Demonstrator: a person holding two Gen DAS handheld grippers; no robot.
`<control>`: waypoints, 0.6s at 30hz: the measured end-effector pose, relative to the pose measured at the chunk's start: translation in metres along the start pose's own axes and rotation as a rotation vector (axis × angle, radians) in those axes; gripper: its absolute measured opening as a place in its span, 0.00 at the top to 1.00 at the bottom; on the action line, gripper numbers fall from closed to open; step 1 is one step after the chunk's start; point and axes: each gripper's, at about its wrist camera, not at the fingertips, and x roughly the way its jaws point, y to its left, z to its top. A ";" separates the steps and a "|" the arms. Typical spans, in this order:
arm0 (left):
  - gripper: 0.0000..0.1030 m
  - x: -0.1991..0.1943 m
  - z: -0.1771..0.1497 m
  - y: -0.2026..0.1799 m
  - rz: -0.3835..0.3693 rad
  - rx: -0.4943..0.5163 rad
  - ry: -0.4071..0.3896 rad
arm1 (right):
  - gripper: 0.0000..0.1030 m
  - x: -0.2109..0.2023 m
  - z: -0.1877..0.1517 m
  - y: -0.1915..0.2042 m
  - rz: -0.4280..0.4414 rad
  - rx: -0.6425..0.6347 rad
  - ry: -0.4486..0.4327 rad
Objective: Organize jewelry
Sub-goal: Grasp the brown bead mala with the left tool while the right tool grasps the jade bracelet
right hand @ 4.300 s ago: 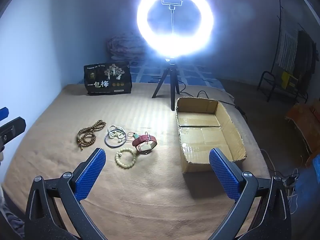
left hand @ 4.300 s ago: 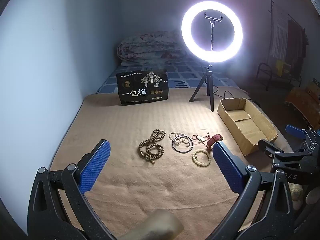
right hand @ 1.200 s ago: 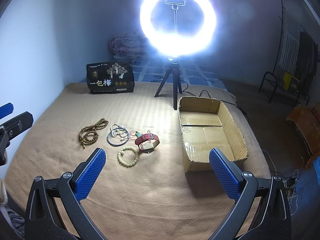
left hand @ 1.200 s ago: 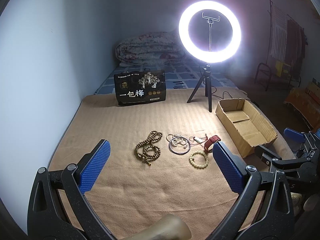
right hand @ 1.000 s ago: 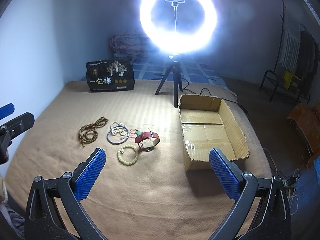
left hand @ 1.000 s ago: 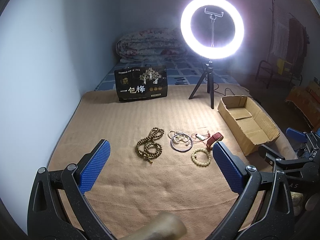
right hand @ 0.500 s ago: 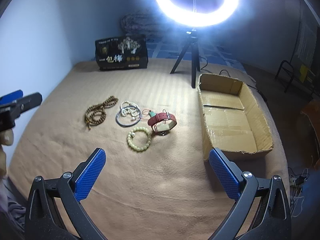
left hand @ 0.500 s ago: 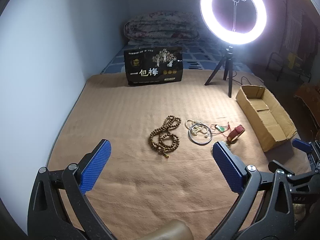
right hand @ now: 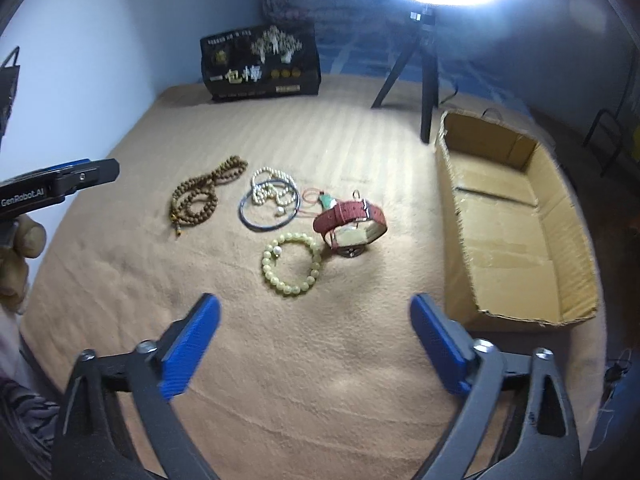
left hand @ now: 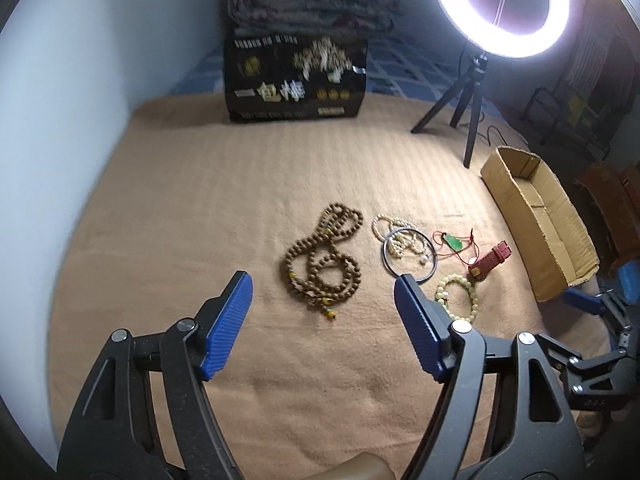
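At the bottom of each wrist view, the left gripper [left hand: 322, 294] and right gripper [right hand: 316, 316] stand wide, jaws just narrowing, nothing between them. Mid-frame on the soft tan blanket [right hand: 320, 380] lie the pale bead bracelet [right hand: 291, 263], red-strapped watch [right hand: 352, 225], metal bangle [right hand: 270, 206], pearls and brown bead strand [left hand: 322, 258]: likely light, limp and slippery, best pinched across one strand. At right, the open cardboard box [right hand: 516, 216]; beyond, a ring light [left hand: 498, 8].
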 end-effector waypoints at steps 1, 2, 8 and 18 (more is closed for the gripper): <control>0.30 0.007 0.001 0.001 -0.012 -0.005 0.018 | 0.22 0.005 0.001 -0.002 0.010 0.010 0.018; 0.32 0.015 0.002 0.002 -0.024 -0.010 0.037 | 0.26 0.011 0.001 -0.005 0.027 0.026 0.042; 0.38 0.057 0.013 0.014 -0.100 -0.087 0.130 | 0.53 0.043 0.006 -0.020 0.134 0.162 0.155; 0.38 0.105 0.024 0.021 -0.098 -0.100 0.203 | 0.64 0.059 0.017 -0.020 0.112 0.185 0.195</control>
